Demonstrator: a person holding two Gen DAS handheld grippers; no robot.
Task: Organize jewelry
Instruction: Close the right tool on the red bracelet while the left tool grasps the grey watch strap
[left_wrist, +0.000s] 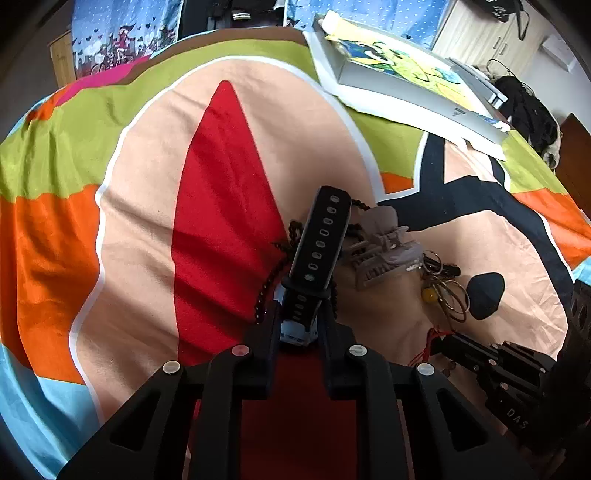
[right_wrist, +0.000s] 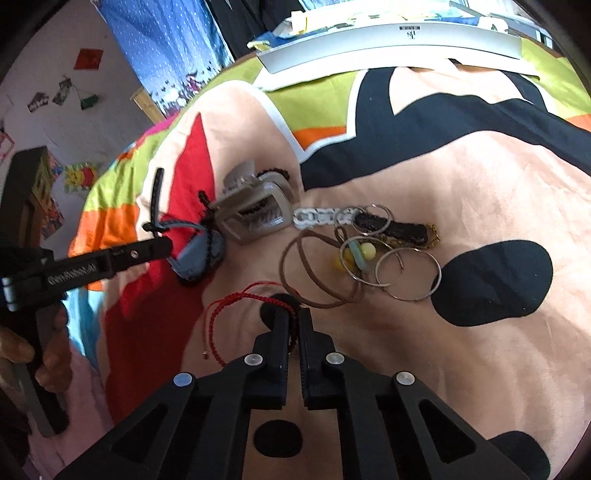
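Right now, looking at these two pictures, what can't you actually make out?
- Watch face: left wrist view, hidden between the left tongs; only the strap shows.
- Red cord bracelet: right wrist view, the pinched part is covered by the right tongs.
- Dark beads: left wrist view, mostly under the watch strap.
- Grey box label: right wrist view, too small.

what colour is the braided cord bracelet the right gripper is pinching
Red; the braided cord bracelet shows best in the right wrist view.
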